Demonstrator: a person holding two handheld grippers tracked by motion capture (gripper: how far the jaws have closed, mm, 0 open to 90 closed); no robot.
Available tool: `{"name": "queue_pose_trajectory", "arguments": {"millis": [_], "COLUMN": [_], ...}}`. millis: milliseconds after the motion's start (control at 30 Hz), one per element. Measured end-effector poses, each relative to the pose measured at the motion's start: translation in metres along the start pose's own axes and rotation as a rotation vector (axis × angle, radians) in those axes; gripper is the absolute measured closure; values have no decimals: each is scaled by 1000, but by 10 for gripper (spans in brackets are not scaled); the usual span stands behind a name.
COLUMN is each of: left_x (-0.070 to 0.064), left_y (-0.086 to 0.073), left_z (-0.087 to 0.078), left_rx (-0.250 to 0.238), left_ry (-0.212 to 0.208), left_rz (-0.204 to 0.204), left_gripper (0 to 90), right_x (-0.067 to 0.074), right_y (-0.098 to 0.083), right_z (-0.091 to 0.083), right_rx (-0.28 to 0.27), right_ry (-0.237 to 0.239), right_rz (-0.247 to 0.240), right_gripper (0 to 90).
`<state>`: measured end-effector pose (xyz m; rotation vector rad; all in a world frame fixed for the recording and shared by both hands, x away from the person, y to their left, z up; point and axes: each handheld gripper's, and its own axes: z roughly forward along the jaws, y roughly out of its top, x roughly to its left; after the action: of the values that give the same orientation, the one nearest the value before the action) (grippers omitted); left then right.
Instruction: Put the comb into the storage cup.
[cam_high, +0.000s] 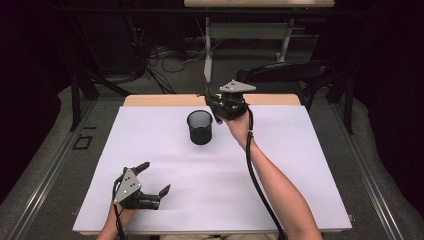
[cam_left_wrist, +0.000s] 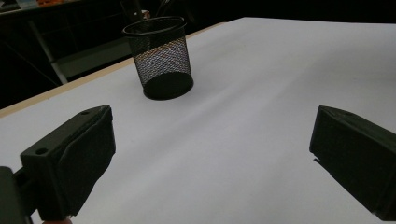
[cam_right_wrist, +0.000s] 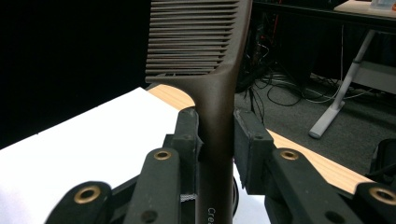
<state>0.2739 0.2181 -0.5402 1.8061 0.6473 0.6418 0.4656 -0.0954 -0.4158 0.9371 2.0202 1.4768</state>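
Observation:
A dark brown comb (cam_right_wrist: 205, 56) stands upright with its handle clamped between the jaws of my right gripper (cam_right_wrist: 217, 126). In the high view the right gripper (cam_high: 212, 102) is held up over the table's far edge, and the comb (cam_high: 197, 77) sticks up past it, teeth end on top. A black mesh cup (cam_high: 200, 127) stands upright just left of and below that gripper. My left gripper (cam_high: 155, 177) rests near the front left of the table, open with nothing between its jaws. Its own view has the mesh cup (cam_left_wrist: 161, 56) well ahead of the left gripper (cam_left_wrist: 210, 140).
A white sheet (cam_high: 210, 190) covers the wooden table (cam_high: 165, 100). Behind the table are a dark chair (cam_high: 285, 72), desk legs (cam_high: 207, 50) and loose cables (cam_high: 160, 65) on the floor. The right forearm (cam_high: 275, 190) crosses the table's right half.

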Motion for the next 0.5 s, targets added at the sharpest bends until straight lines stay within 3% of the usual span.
{"name": "queue_pose_trajectory", "arguments": {"millis": [500], "left_x": [0], "left_y": [0], "left_z": [0], "left_rx": [2], "left_ry": [0], "left_rz": [0], "left_gripper": [2], "right_x": [1], "right_y": [-1], "right_z": [8], "right_rx": [-24], "right_ry": [-6], "right_rz": [9], "right_gripper": [727]}}
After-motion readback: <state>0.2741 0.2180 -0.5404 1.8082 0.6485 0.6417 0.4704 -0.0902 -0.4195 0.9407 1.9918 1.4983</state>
